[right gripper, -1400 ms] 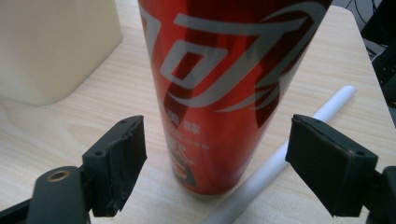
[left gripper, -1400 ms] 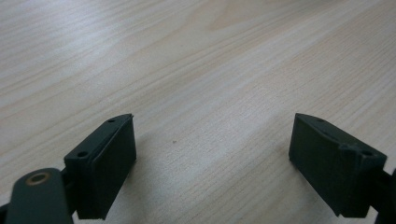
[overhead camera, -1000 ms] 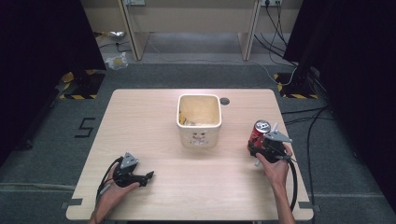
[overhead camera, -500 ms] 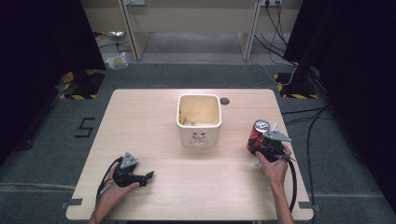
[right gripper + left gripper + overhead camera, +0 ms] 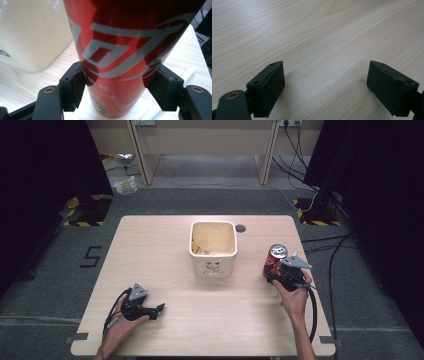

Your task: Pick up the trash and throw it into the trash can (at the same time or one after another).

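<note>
Red soda can [image 5: 120, 57], upright near the right edge of the wooden table [image 5: 150, 250], pinched at its lower body between the pads of the right gripper [image 5: 116, 90], whose jaws have just been closing onto it. Cream square bin [image 5: 213, 248] stands at table centre, apart from the can, to its left. Left gripper [image 5: 325, 85] rests low over bare wood near the front left corner, jaws spread wide with nothing between them.
</note>
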The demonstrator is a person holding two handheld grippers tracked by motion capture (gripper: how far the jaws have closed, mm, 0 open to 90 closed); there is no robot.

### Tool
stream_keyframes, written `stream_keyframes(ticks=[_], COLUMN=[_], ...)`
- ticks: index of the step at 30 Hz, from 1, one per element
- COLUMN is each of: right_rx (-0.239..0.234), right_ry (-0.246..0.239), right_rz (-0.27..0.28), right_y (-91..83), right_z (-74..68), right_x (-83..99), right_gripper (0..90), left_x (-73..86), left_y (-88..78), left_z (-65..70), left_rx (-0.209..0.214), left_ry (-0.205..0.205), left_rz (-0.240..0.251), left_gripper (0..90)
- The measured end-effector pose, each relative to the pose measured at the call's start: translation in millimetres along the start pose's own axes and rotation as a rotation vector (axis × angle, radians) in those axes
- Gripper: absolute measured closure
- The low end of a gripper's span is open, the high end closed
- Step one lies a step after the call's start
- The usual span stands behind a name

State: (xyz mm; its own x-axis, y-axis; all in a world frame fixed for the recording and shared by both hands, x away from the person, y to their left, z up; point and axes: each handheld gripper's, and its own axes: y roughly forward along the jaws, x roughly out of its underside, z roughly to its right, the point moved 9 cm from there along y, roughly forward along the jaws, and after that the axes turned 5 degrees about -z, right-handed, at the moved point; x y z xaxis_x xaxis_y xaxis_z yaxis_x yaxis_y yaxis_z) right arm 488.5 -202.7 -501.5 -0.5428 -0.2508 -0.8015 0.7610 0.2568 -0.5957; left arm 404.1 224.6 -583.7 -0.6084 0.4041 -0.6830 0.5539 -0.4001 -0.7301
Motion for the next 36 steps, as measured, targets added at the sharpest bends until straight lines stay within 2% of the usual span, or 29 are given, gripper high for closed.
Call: stream_keyframes(ticks=[16,17,20,29,36], right_rx=[-0.046,-0.04,-0.046,-0.056,-0.064], right_ry=[-0.004,-0.019,-0.017,-0.019,-0.036], right_rz=[0.029,0.023,0.028,0.052,0.05], right_y=[-10.2,-10.7,-12.8,-19.8,-21.4], right_z=[-10.6,-10.9,-12.1,-17.8,-24.5], right_x=[-23.8,-25.0,-29.4,-50.0,-66.7], right_gripper=[34.0,34.0,34.0,34.0,34.0], left_x=[0.0,0.0,0.0,0.0,0.0], left_y=[0.0,0.0,0.0,0.0,0.0], left_z=[0.0,0.0,0.0,0.0,0.0], left_rx=[0.0,0.0,0.0,0.0,0.0], left_ry=[0.0,0.0,0.0,-0.001,0.0], left_rz=[0.0,0.0,0.0,0.001,0.0], left_gripper=[14.0,14.0,14.0,14.0,14.0])
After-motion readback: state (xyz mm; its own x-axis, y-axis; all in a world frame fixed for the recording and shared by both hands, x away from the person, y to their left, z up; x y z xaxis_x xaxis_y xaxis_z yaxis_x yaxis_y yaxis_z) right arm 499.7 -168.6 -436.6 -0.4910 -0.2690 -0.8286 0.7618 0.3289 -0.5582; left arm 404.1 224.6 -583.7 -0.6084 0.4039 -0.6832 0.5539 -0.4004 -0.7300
